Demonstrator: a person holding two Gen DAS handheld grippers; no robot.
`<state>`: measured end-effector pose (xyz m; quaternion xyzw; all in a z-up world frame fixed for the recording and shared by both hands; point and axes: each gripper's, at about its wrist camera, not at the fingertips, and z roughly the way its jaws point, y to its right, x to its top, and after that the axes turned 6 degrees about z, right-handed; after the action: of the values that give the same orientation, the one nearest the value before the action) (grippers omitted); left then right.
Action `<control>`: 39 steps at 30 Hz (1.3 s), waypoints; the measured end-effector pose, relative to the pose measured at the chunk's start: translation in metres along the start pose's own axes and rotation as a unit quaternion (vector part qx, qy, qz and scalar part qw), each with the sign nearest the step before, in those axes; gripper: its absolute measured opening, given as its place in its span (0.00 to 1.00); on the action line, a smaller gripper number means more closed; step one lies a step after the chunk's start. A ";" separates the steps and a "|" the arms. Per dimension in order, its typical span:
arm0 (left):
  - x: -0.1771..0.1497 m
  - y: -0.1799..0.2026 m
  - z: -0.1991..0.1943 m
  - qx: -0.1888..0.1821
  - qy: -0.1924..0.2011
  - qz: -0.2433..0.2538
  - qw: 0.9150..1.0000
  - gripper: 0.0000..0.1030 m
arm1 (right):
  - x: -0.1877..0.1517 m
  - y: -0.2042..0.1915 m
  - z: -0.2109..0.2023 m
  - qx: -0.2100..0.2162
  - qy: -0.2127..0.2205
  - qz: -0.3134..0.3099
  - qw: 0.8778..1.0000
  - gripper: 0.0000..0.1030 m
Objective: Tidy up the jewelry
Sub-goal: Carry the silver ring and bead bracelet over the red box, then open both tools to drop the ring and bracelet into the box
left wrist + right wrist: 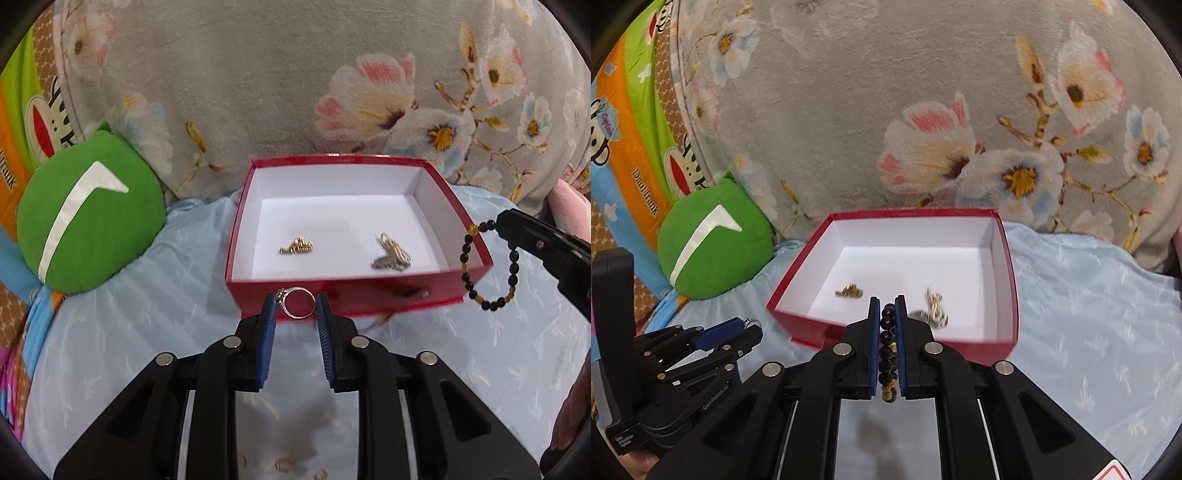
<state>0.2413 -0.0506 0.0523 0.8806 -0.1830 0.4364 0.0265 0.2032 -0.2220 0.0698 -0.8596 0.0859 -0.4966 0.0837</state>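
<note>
Above the pale blue bedsheet (129, 332), both grippers carry jewelry near the red box (354, 299).

Left gripper (297, 304) pinches a silver ring (300, 303) between its blue pads, just before the box's front wall. Right gripper (887, 306) is clenched on a dark beaded bracelet (480, 288) hanging beside the box's right wall. Two gold pieces (297, 246) already lie inside.

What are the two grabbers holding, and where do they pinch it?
The left gripper pinches a silver ring across its band. The right gripper is shut on a black bead bracelet, clamping one stretch of beads; the rest dangles.
</note>
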 end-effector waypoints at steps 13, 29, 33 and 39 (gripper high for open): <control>0.093 -0.006 0.075 0.006 0.016 0.005 1.000 0.21 | 0.063 0.025 0.101 -0.023 -0.028 0.005 0.999 0.07; 0.132 0.008 0.192 0.030 -0.033 0.012 0.999 0.21 | 0.067 0.053 0.211 -0.077 -0.107 -0.015 0.991 0.07; 0.130 0.009 0.206 0.029 -0.052 0.009 0.998 0.22 | 0.061 0.058 0.226 -0.070 -0.139 -0.007 0.988 0.07; 0.130 0.011 0.214 0.029 -0.068 0.017 0.997 0.53 | 0.057 0.060 0.232 -0.067 -0.152 0.003 0.986 0.08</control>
<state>0.4719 -0.1434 0.0197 0.9054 -0.1863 0.3810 -0.0187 0.4288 -0.2797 -0.0102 -0.9287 0.1076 -0.3528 0.0389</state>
